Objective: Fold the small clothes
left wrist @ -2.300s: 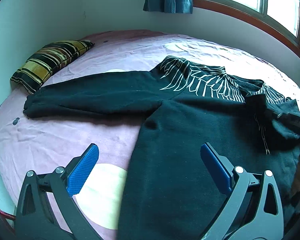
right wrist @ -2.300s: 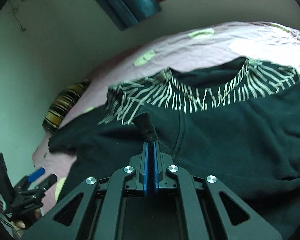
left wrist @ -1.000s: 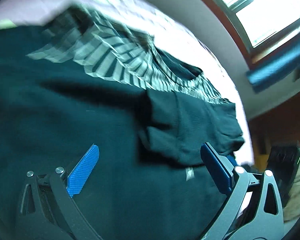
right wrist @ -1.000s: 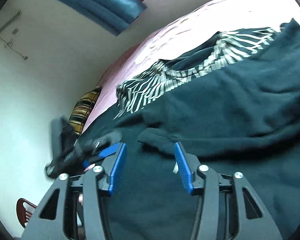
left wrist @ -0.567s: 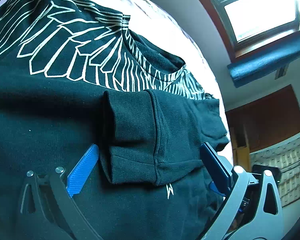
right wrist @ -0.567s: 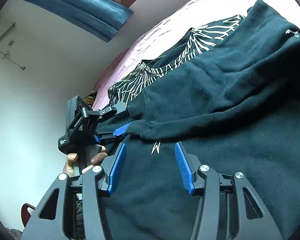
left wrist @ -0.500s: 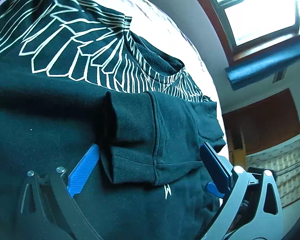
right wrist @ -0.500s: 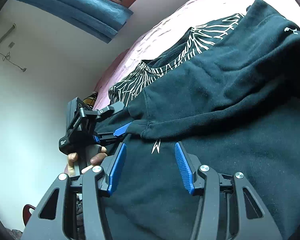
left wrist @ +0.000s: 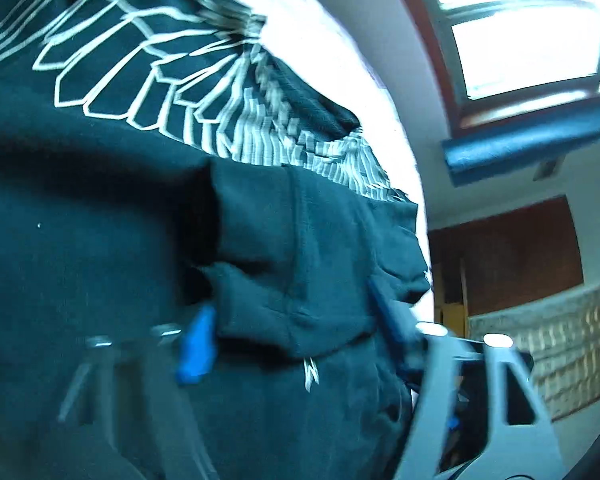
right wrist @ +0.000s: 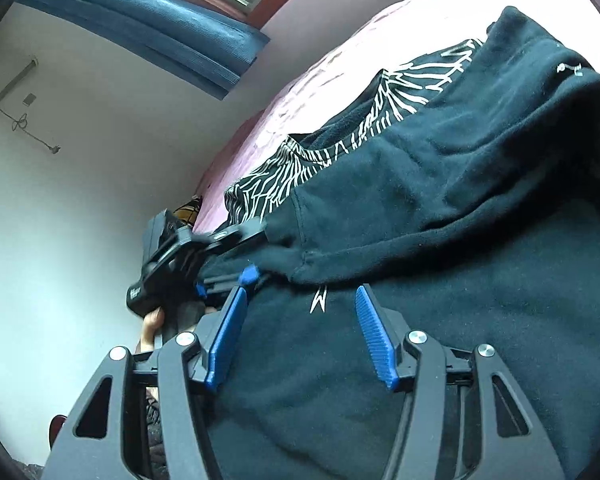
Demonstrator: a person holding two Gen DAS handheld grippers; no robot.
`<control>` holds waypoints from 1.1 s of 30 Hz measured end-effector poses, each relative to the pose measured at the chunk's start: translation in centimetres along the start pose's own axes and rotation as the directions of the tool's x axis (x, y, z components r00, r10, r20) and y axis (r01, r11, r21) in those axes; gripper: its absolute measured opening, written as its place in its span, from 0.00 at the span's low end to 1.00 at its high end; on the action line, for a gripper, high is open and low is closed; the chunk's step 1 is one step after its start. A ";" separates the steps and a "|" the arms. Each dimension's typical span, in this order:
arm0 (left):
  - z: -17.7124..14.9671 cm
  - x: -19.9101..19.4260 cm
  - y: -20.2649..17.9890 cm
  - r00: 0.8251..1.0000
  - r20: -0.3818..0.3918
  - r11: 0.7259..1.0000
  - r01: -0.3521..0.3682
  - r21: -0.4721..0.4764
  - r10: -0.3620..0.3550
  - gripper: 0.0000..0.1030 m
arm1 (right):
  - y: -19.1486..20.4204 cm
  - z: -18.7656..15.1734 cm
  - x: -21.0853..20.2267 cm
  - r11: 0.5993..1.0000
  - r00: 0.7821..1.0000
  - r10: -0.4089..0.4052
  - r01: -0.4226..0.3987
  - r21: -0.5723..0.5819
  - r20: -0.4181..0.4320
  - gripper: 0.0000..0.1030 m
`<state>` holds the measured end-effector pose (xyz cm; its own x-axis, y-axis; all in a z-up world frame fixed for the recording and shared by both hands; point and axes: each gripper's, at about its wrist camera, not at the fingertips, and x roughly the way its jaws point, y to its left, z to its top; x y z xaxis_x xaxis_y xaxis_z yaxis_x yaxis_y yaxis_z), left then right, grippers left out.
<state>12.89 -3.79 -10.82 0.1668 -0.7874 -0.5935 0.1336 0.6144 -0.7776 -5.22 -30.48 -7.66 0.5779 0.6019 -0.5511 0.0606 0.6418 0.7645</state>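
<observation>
A black sweatshirt (left wrist: 80,260) with a white wing print lies on the bed, one sleeve (left wrist: 300,264) folded across its chest. My left gripper (left wrist: 292,320) is open, its blue fingers on either side of the sleeve cuff; this view is blurred. In the right wrist view the sweatshirt (right wrist: 440,340) fills the frame and the folded sleeve (right wrist: 440,200) crosses it. My right gripper (right wrist: 300,312) is open just above the body of the sweatshirt, below the cuff. The left gripper (right wrist: 244,256) shows there at the cuff end.
The pink bedsheet (right wrist: 320,68) runs behind the sweatshirt to the wall. A striped pillow (right wrist: 186,212) lies far back. A window with a blue curtain (left wrist: 532,144) and a brown door (left wrist: 508,252) stand beyond the bed.
My right gripper let go of the sleeve and opened, leaving it folded over the chest. My left gripper swung over to the cuff and now pushes in around it.
</observation>
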 end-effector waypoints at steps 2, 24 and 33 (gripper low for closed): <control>-0.2 0.5 0.8 0.999 -0.002 0.999 -0.034 -0.027 0.034 0.29 | -0.1 -0.2 0.0 1.000 1.000 -0.001 0.001 0.004 -0.011 0.56; -2.8 -6.4 1.0 0.952 0.237 0.979 -0.203 0.018 0.193 0.06 | -10.7 5.6 -10.3 0.972 0.963 -0.210 0.187 0.144 0.170 0.61; -3.8 -7.1 0.1 0.939 0.246 0.964 -0.260 0.058 0.238 0.06 | -16.3 9.4 -7.0 0.970 0.980 -0.196 0.187 0.155 0.044 0.57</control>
<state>8.02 1.64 -7.45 0.4291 -0.5808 -0.6918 0.1421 0.7997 -0.5833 -2.61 -49.60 -13.14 0.5899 0.4431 -0.6750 0.2931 0.6615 0.6903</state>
